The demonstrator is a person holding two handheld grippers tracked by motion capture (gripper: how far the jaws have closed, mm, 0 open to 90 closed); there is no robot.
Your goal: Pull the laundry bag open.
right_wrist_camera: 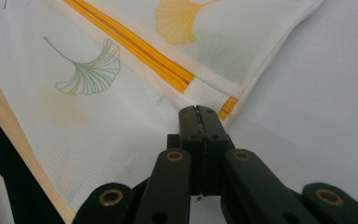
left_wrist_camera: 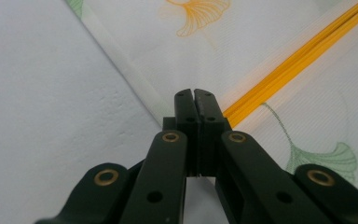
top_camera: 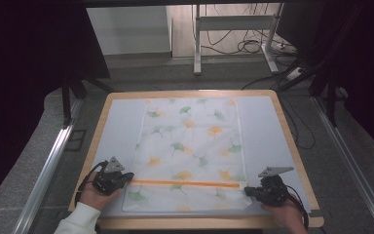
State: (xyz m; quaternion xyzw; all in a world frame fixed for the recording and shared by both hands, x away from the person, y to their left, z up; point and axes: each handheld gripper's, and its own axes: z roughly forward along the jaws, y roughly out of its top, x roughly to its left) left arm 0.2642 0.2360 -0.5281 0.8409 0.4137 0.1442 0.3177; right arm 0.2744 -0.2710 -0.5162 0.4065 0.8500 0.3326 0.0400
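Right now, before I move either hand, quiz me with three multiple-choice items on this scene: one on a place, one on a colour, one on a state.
1. Where does the left gripper sit against the leaf-print cloth?
A. at the far edge
B. at the left end of the stripe
C. over the cloth's middle

2. What colour is the stripe across the cloth?
A. orange
B. blue
C. black

3. How do the jaws of the right gripper stand?
A. wide open
C. one jaw missing
B. closed together

Answers:
1. B: the high view shows its tips at the cloth's left edge, where the stripe begins.
2. A: it runs orange in all three views.
3. B: the right gripper view shows the two jaws pressed together at the cloth's edge.
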